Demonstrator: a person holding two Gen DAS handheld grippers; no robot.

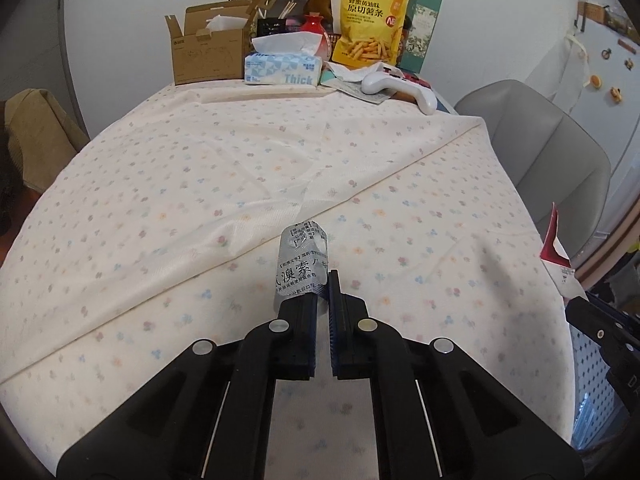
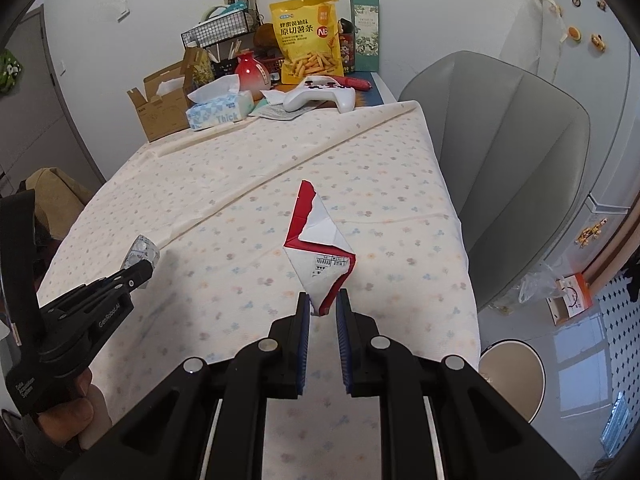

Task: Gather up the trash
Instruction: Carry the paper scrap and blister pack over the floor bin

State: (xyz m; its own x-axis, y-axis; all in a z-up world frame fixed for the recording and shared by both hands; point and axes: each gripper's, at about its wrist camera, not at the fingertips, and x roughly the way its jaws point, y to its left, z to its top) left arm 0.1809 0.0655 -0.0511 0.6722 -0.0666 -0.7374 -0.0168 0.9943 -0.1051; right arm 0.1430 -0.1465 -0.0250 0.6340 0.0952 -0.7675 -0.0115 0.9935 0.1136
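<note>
Two pieces of trash held, one per gripper, both lifted clear of the floral tablecloth [image 1: 200, 184].

Far left, back of table: open cardboard box [image 1: 208, 54], then tissue pack [image 1: 280, 68] just beside it. Ordinary household items by the look of them, probably not part of the pickup.

Left gripper [image 1: 323, 292]: jaws pressed nearly together, pinching the bottom edge of a silver pill blister pack [image 1: 302, 260]. Pack sticks up and forward from the pads, tilted slightly left. Thin foil, so an edge pinch is the only practical hold; grip looks shallow, could slip if swung fast. The right wrist view shows the same gripper from the side [image 2: 138, 274] with the blister pack [image 2: 141, 254] poking out past the tips, above the cloth, and the person's hand [image 2: 76, 412] on the handle.

Centre-back: yellow snack bag [image 1: 370, 28] standing upright, white game controller [image 1: 394, 84] lying in front.

Right gripper [image 2: 322, 308]: jaws narrowly apart but clamping the lower corner of a torn red-and-white wrapper [image 2: 320, 240], which stands up from the pads. Corner grip keeps the flat sheet from folding.

Right of table: grey chair [image 2: 520, 152]. Lower right on floor, a round bin [image 2: 516, 376], partly seen, likely the drop target. Judged stage: both items picked, carry to bin not yet done.
</note>
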